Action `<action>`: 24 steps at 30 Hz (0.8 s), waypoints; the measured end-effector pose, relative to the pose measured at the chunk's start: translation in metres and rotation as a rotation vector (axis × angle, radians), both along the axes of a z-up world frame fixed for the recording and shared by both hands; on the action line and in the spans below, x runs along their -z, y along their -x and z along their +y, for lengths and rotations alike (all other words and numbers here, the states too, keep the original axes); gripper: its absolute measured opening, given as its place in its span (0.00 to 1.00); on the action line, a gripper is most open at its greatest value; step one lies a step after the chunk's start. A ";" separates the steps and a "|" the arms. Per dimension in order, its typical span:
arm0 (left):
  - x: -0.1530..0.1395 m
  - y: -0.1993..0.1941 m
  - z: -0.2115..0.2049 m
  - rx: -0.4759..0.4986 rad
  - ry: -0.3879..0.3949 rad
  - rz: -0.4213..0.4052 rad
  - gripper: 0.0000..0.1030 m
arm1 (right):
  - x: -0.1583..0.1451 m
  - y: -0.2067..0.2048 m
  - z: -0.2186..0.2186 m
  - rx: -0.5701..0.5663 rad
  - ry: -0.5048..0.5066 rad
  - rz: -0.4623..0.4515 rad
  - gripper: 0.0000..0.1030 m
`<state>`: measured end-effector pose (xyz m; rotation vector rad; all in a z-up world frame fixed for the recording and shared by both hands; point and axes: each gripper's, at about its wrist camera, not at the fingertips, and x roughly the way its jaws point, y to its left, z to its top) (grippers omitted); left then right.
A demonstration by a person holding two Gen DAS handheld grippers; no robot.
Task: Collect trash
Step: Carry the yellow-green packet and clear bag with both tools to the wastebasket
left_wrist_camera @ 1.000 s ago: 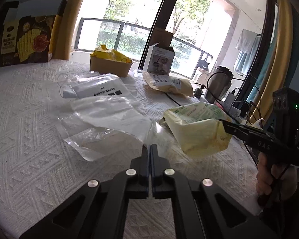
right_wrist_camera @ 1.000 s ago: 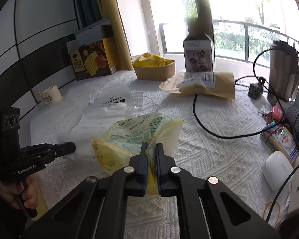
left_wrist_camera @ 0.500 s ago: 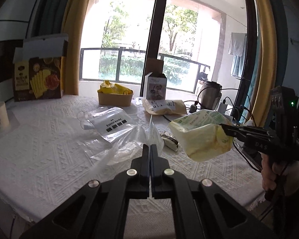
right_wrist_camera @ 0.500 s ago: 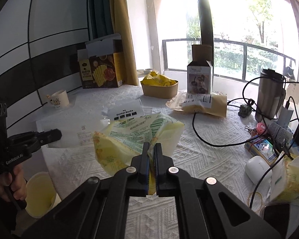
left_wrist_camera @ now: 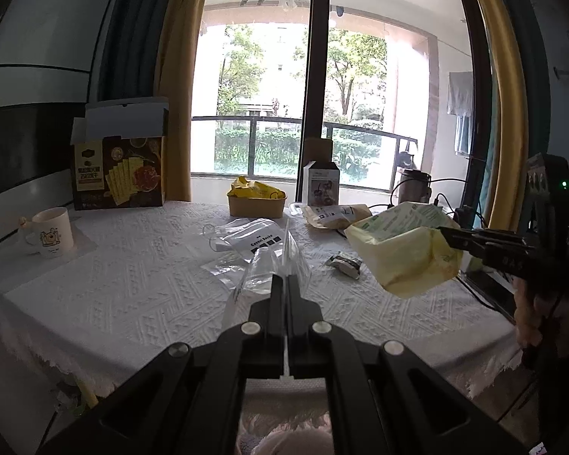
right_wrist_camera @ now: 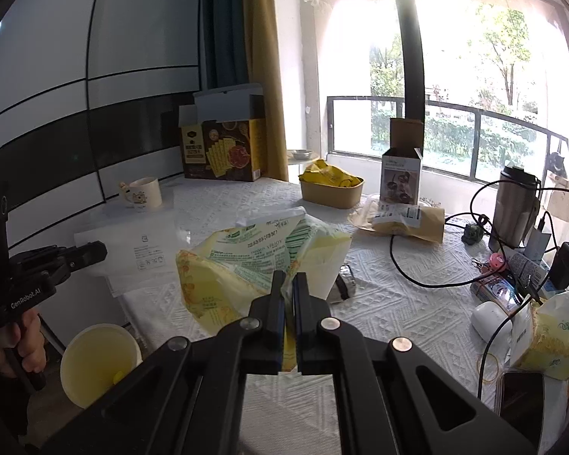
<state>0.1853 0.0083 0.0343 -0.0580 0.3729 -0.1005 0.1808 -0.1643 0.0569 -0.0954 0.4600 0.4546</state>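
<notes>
The right hand-held gripper (right_wrist_camera: 289, 284) is clenched on a crumpled yellow bag (right_wrist_camera: 246, 265), holding it in the air above the desk (right_wrist_camera: 398, 303). The bag is pale yellow plastic with a white and green printed panel; the print is small and mostly unreadable, apart from a line of digits that looks like a date. In the left wrist view the same yellow bag (left_wrist_camera: 406, 254) hangs from the tips of the right hand-held gripper (left_wrist_camera: 445, 233), clear of the white textured cloth.

The left hand-held gripper (left_wrist_camera: 285, 280) has its fingers pressed together on a clear plastic bag (left_wrist_camera: 269, 265), which is lifted off the desk (left_wrist_camera: 132, 284) and trails up from the tips. In the right wrist view the left hand-held gripper (right_wrist_camera: 95, 252) shows the lettering "GenRobot.AI" on its body.

Flat on the cloth lies another clear packet (left_wrist_camera: 250, 237) with a black label whose second word reads "Socks". A small dark wrapper (left_wrist_camera: 344, 263) lies near the yellow bag. At the back stand a dark cracker box (left_wrist_camera: 119, 174) with Chinese writing, a brown tub (left_wrist_camera: 256, 204) full of yellow wrappers, and a white mug (left_wrist_camera: 51, 233) with a cartoon print. A yellow bin (right_wrist_camera: 100, 364) sits below the desk edge.
</notes>
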 end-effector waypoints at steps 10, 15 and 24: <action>0.005 0.048 0.032 -0.067 -0.005 -0.005 0.00 | -0.002 0.032 0.030 -0.050 0.009 -0.015 0.03; 0.009 0.071 0.046 -0.102 -0.006 -0.001 0.00 | -0.002 0.043 0.046 -0.078 0.012 -0.021 0.04; 0.028 0.103 0.077 -0.163 0.006 0.036 0.00 | 0.002 0.057 0.076 -0.129 0.022 -0.018 0.04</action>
